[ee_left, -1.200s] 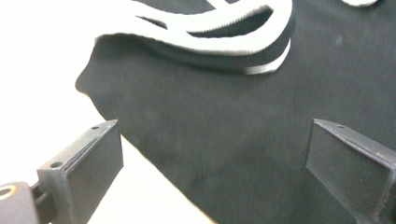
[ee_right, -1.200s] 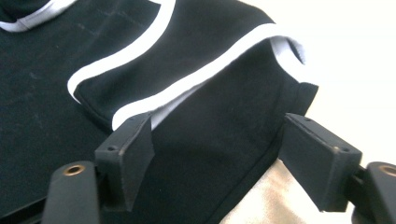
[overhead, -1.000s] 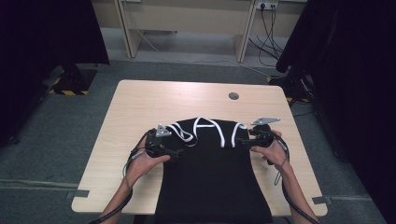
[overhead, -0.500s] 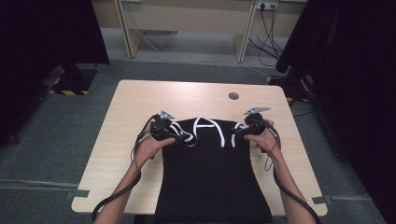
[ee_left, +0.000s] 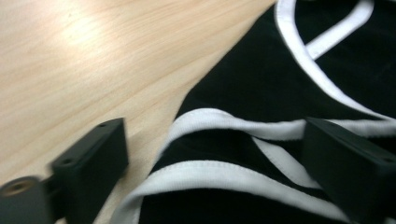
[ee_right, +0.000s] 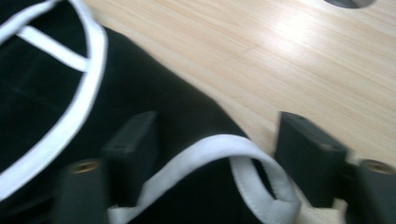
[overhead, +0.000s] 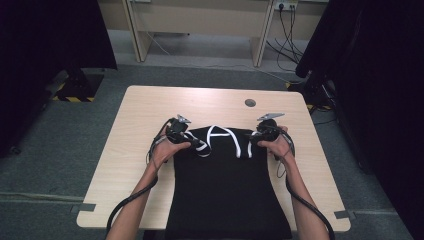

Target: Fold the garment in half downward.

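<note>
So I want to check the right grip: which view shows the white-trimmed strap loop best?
The right gripper view: the strap loop lies between open jaws. The high view shows only the garment's white trim; the left gripper view shows other straps.

One black garment with white trim (overhead: 225,185) lies on one wooden table (overhead: 140,115) — two grippers at it, left gripper (overhead: 186,134) and right gripper (overhead: 254,136) — and one round grommet (overhead: 250,103) in the tabletop.
</note>
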Available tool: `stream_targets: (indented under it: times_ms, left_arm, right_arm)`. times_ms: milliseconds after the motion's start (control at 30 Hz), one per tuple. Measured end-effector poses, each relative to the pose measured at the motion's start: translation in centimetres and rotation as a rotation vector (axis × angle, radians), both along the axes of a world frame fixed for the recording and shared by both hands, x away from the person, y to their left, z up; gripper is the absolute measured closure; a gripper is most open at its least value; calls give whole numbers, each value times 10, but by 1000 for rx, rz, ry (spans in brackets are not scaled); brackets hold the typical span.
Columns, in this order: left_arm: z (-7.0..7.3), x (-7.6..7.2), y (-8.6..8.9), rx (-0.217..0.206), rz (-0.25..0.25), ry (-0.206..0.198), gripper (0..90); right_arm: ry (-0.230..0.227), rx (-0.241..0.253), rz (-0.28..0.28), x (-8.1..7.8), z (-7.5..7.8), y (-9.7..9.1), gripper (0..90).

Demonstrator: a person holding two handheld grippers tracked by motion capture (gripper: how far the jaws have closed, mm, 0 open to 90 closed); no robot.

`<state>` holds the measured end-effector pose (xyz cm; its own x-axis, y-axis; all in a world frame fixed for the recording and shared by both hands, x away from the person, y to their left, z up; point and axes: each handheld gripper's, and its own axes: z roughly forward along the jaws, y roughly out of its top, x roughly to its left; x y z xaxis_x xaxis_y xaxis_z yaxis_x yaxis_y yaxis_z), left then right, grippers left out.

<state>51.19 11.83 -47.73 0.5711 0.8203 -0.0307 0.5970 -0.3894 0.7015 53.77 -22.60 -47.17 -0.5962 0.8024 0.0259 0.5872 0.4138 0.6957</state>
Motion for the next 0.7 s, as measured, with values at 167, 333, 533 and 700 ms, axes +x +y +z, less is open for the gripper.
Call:
stream_targets:
  times_ms: [167,333,533,700]
  left_arm:
    - [4,-8,-3,-9,-48,-11,421]
    - [5,-12,-4,-24,-91,-18,706]
    - [11,-17,-5,-49,-115,-44,787]
    - [27,-25,-4,-82,-141,-72,793]
  right_arm:
    - [27,14,37,-6,4,2,664]
    - [52,49,58,-8,5,1,786]
    - [41,86,79,-13,15,0,810]
    - [9,101,108,-24,28,0,816]
